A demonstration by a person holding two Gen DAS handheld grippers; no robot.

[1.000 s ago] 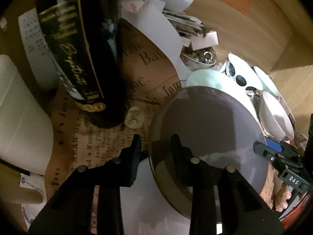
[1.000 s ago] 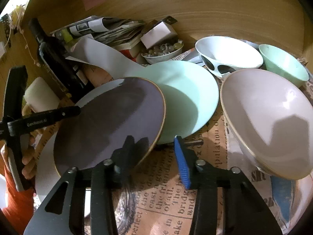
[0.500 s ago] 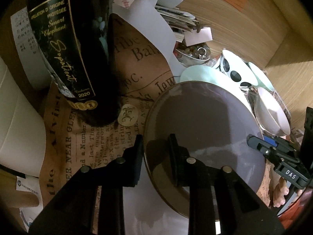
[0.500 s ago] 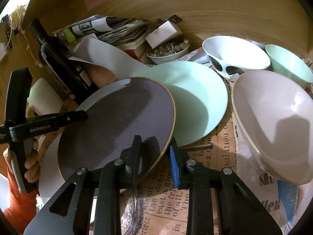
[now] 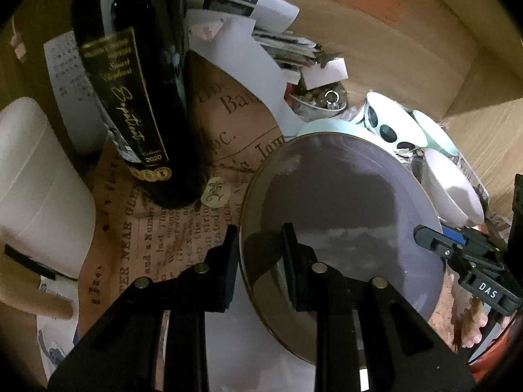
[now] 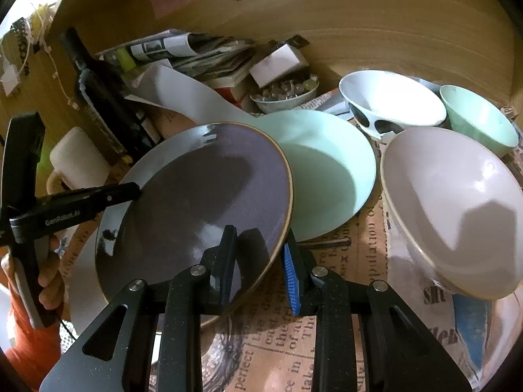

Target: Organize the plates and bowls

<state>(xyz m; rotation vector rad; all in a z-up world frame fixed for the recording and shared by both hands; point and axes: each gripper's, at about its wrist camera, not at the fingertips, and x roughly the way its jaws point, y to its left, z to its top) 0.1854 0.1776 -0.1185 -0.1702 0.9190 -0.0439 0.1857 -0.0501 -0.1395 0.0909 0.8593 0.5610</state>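
A dark purple plate [image 6: 202, 202] with a brown rim is held tilted between both grippers. My right gripper [image 6: 258, 268] is shut on its near rim, one finger inside the plate and the blue-padded one outside. My left gripper [image 5: 260, 261] is shut on the opposite rim [image 5: 243, 228]; it also shows in the right wrist view as the left gripper [image 6: 132, 192]. A pale plate [image 6: 81, 261] lies under the purple one. A mint plate [image 6: 327, 170] sits just behind it. To the right are a large pinkish-white bowl [image 6: 451, 209], a white bowl with black spots [image 6: 392, 104] and a mint bowl [image 6: 477, 121].
A dark wine bottle [image 5: 137, 81] stands close to the left of the plate, with a white roll [image 5: 39, 189] beside it. Stacked newspapers [image 6: 202, 55] and a small dish of trinkets [image 6: 284, 94] sit against the wooden back wall [image 6: 359, 32]. Newspaper-print paper [image 6: 343, 261] lines the surface.
My right gripper's jaws have closed onto the purple plate's near rim. The left gripper has stayed clamped on the far rim and the plate has hardly moved.
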